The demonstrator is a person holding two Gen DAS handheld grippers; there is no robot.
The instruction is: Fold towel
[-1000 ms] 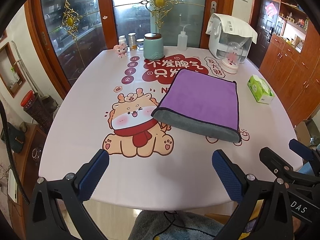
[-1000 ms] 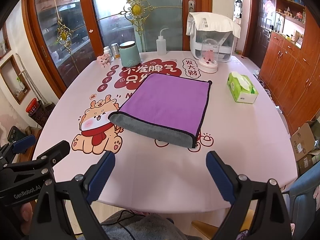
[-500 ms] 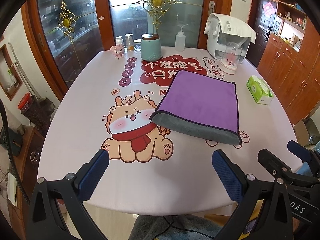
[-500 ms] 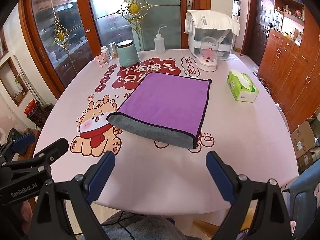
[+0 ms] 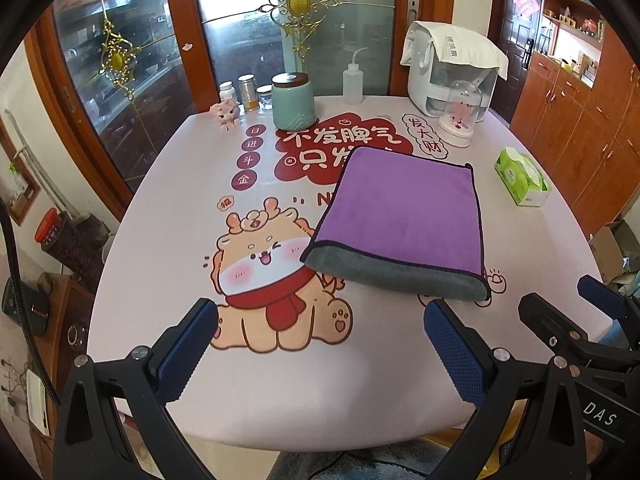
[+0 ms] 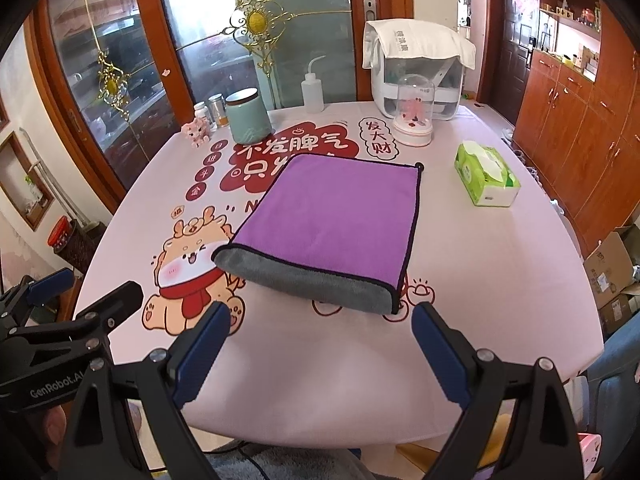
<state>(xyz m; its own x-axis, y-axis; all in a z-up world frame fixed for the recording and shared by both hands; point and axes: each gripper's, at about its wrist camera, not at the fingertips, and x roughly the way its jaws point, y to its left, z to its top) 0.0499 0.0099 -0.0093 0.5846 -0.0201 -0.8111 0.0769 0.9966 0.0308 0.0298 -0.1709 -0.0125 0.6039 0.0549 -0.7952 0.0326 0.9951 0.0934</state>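
My left gripper (image 5: 320,344) hangs over the near edge of the table (image 5: 168,240) with its jaws spread wide and nothing between them, and my right gripper (image 6: 320,344) is the same, released and empty, a little to the side. Ahead of both, apart from the fingertips, lies the purple towel (image 5: 404,208), flat on the printed tablecloth, partly covering the red lettering, its near end just beside the cartoon dragon (image 5: 264,264). It looks already folded at least once: the near edge is a rounded grey roll where the underside turns over, and the black-trimmed edges line up along the right side. I judge one fold done, with perhaps another fold left if a smaller packet is wanted; neither gripper touches the cloth now. The left view shows my right gripper at its lower right edge, while the right view shows the left one at its lower left. The right view also shows more of the tissue box (image 6: 486,180) and cardboard boxes (image 6: 612,272) on the floor.
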